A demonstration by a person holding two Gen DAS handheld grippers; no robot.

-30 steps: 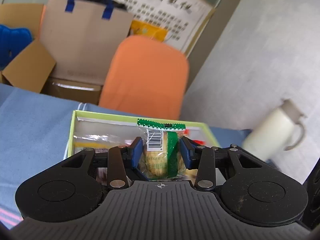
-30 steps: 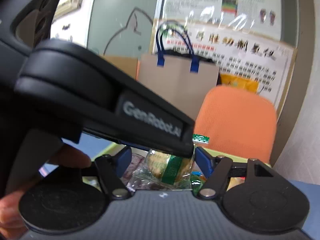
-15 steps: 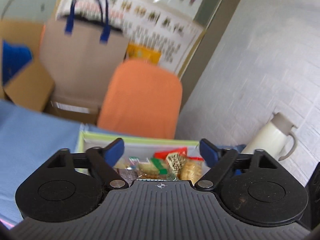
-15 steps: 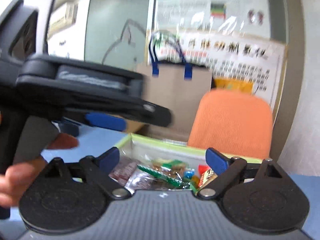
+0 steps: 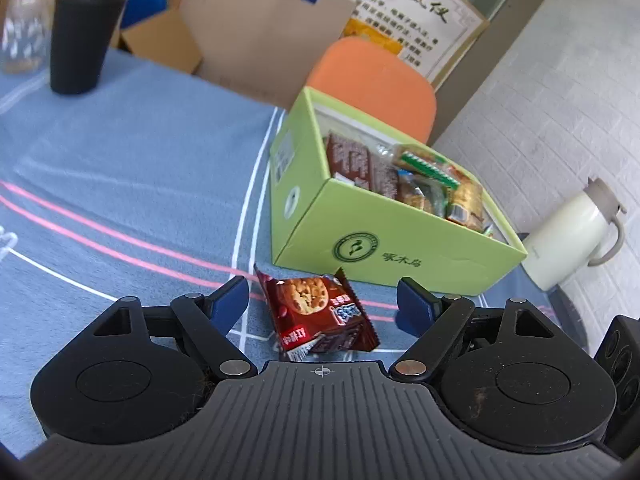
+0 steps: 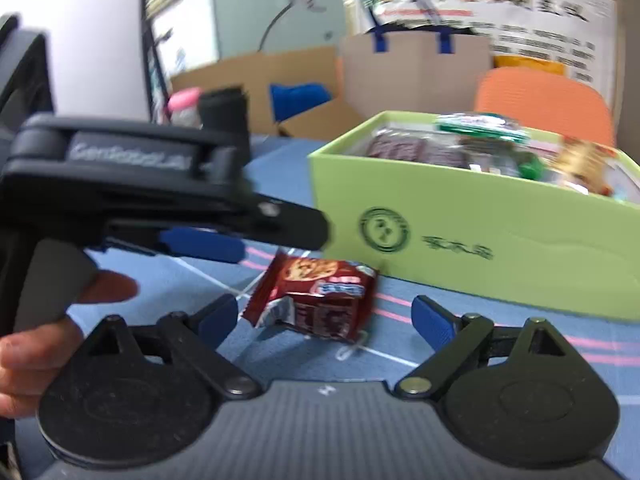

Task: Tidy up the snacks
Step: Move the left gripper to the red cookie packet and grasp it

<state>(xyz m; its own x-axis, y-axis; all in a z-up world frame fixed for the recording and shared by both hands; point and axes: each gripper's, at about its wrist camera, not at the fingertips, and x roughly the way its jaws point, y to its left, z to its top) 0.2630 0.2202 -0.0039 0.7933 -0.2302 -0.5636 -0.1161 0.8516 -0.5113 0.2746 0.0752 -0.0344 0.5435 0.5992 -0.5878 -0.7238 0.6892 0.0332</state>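
A red cookie packet [image 5: 320, 312] lies on the blue tablecloth in front of the green box [image 5: 400, 240], which holds several snack packets. My left gripper [image 5: 322, 304] is open and empty, its fingers on either side of the packet, just above it. In the right wrist view the same packet [image 6: 316, 296] lies ahead of my open, empty right gripper [image 6: 324, 320], with the green box [image 6: 500, 240] behind it. The left gripper's body [image 6: 132, 184] crosses that view from the left, over the packet.
A black tumbler [image 5: 84, 36] and a pink-capped bottle [image 5: 26, 20] stand at the table's far left. A cream jug [image 5: 572, 232] stands right of the box. An orange chair [image 5: 376, 80], a paper bag [image 5: 260, 28] and cardboard boxes are behind the table.
My left gripper let go of the green-wrapped snack into the box and opened. Both grippers pulled back from over the box and came down toward the red packet.
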